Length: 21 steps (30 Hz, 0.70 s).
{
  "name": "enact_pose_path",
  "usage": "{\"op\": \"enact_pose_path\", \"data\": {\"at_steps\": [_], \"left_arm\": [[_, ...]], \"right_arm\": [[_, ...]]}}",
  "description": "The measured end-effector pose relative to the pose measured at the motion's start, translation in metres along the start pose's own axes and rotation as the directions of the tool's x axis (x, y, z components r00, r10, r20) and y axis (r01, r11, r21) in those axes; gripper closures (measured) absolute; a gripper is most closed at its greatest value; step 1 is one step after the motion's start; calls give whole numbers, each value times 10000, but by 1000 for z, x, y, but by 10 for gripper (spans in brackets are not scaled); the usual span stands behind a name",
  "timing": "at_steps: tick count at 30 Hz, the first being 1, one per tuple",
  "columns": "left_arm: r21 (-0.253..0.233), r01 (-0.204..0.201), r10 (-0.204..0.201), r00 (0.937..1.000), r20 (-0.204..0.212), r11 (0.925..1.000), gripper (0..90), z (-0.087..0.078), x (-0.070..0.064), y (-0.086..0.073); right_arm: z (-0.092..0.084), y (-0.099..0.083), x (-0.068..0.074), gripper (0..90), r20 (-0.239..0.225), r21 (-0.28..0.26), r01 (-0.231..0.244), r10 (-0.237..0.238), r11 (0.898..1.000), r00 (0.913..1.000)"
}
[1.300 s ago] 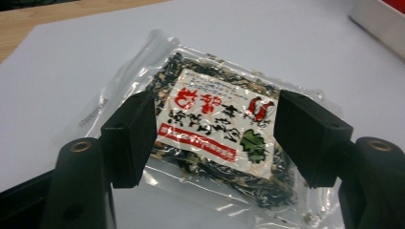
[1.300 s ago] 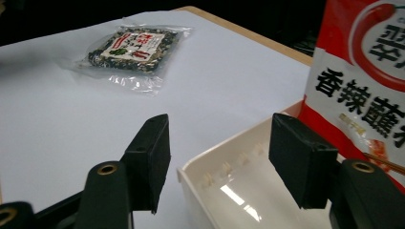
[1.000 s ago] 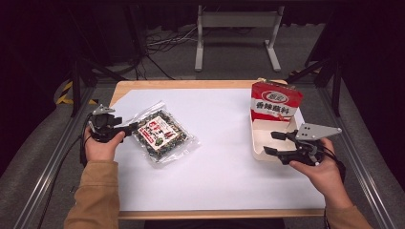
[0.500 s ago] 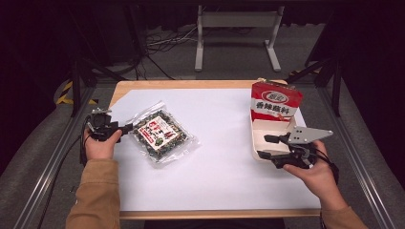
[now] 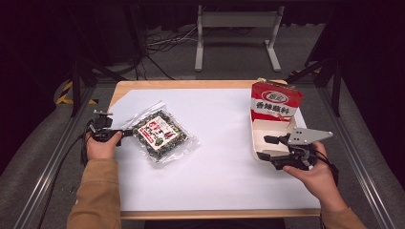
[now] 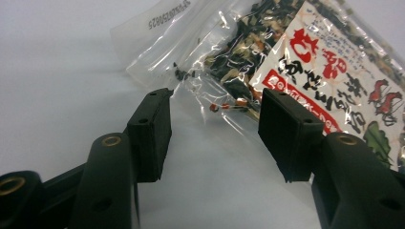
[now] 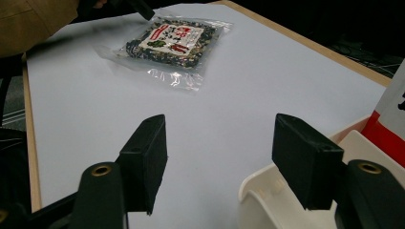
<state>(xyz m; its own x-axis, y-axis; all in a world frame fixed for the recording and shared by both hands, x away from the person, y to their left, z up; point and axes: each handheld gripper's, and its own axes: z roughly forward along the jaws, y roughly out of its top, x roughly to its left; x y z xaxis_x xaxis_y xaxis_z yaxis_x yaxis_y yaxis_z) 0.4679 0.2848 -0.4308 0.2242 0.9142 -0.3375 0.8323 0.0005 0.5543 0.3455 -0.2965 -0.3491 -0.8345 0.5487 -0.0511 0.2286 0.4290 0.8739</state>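
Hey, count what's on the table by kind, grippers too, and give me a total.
Snack bags: 1
Cartons, red and white: 1
Grippers: 2, left and right, both open
Total: 4

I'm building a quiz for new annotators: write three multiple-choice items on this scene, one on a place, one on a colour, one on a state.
1. The snack bag lies on the table's
A. left side
B. right side
C. far edge

2. The printed panel of the box is mostly
A. blue
B. red
C. green

3. The left claw is
A. shut on the bag
B. open at the bag's edge
C. shut on nothing

Answers:
1 A, the bag lies beside the left hand in the high view.
2 B, red with dark characters.
3 B, a wide gap shows between its jaws.
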Motion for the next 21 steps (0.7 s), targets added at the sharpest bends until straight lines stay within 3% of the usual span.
{"op": "enact_pose_path", "data": {"at_steps": [9,18,21], "left_arm": [[263,248,-251,9996,108,9993,422,7,2,1],[147,369,-370,9993,49,9992,410,12,-2,4],[-146,652,-651,9979,18,9978,393,15,-1,6]], "right_arm": [[0,-1,1,359,16,-17,-33,33,10000,10000],[-2,-2,2,353,68,-27,-65,65,10000,10000],[-2,-2,2,353,65,-8,-81,81,10000,9999]]}}
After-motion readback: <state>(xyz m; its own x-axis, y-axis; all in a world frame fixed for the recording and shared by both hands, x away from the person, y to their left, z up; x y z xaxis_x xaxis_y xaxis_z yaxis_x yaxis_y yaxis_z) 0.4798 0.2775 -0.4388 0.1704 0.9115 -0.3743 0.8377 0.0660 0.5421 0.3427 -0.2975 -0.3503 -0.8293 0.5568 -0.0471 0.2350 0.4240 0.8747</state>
